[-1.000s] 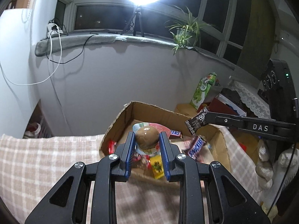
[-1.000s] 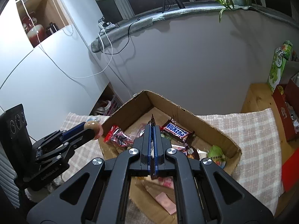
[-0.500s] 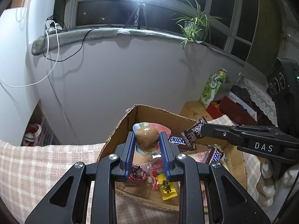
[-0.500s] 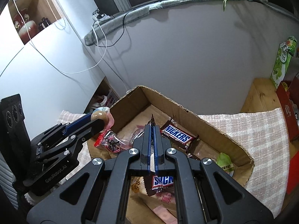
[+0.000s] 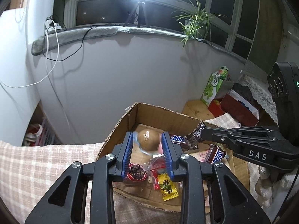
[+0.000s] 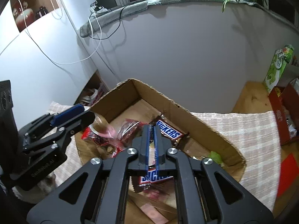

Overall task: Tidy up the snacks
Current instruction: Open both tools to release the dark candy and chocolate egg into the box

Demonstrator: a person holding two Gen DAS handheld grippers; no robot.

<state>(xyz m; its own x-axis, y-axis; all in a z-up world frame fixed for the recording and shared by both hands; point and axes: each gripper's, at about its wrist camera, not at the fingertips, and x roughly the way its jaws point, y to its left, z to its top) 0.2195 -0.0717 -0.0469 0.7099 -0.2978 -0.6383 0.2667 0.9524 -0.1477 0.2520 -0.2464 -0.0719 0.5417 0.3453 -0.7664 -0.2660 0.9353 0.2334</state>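
An open cardboard box [image 5: 119, 125] sits on a checked cloth; it also shows in the right wrist view [image 6: 201, 119]. It holds Snickers bars [image 6: 169, 129], a red packet [image 5: 135, 173] and a yellow sweet [image 5: 168, 187]. My left gripper [image 5: 147, 141] is over the box with a brown round snack [image 5: 148, 140] between its jaws; the snack looks blurred and the jaws stand slightly wider. My right gripper [image 6: 152, 128] is shut on a dark Snickers wrapper [image 5: 195, 136] above the box.
A green carton [image 5: 214, 85] and red boxes [image 5: 237, 108] stand on a wooden surface to the right. A grey wall rises just behind the box. The checked cloth [image 5: 37, 168] spreads left of the box.
Both grippers have moved forward and lower over the box. The left jaws have spread slightly and the brown snack looks blurred between them. The right gripper still pinches its wrapper.
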